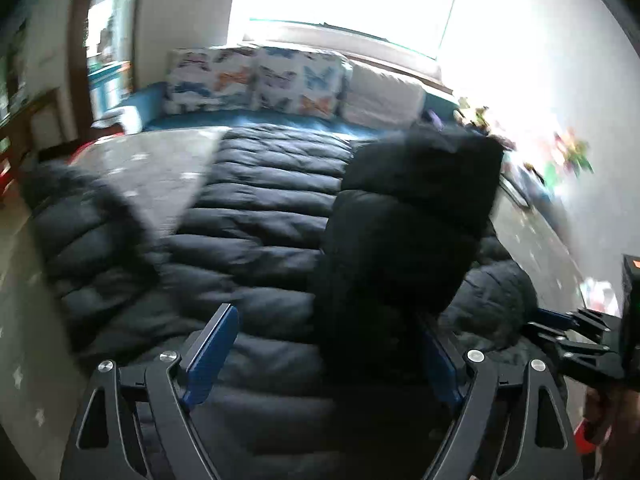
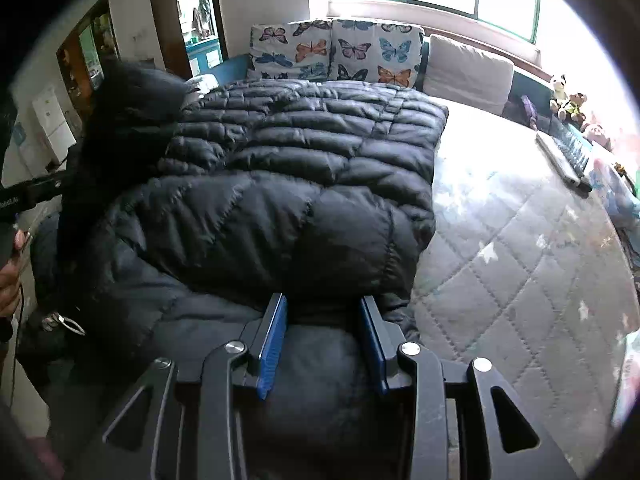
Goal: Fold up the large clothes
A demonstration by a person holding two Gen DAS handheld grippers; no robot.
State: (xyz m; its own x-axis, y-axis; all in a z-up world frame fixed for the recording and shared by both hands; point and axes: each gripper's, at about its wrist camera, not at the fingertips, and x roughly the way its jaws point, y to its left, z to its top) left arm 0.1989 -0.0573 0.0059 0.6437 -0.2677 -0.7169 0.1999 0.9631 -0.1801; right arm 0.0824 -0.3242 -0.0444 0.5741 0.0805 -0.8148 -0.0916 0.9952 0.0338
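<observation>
A large black quilted down jacket (image 2: pixel 288 152) lies spread on the grey quilted mattress (image 2: pixel 520 240); it also fills the left wrist view (image 1: pixel 260 208). My left gripper (image 1: pixel 324 356) is open wide low over the jacket. A black sleeve or folded part (image 1: pixel 408 220) stands raised just ahead of its right finger; whether it touches the finger is unclear. My right gripper (image 2: pixel 324 344) is shut on a thick fold of the jacket's near edge between its blue pads (image 2: pixel 272 344). The right gripper also shows at the right edge of the left wrist view (image 1: pixel 576 332).
Butterfly-print cushions (image 2: pixel 336 52) and a white pillow (image 2: pixel 468 72) line the headboard under a bright window. Stuffed toys (image 2: pixel 568 100) and a laptop-like object (image 2: pixel 564 156) sit along the bed's right side. A doorway (image 2: pixel 196 12) and cabinets stand at the left.
</observation>
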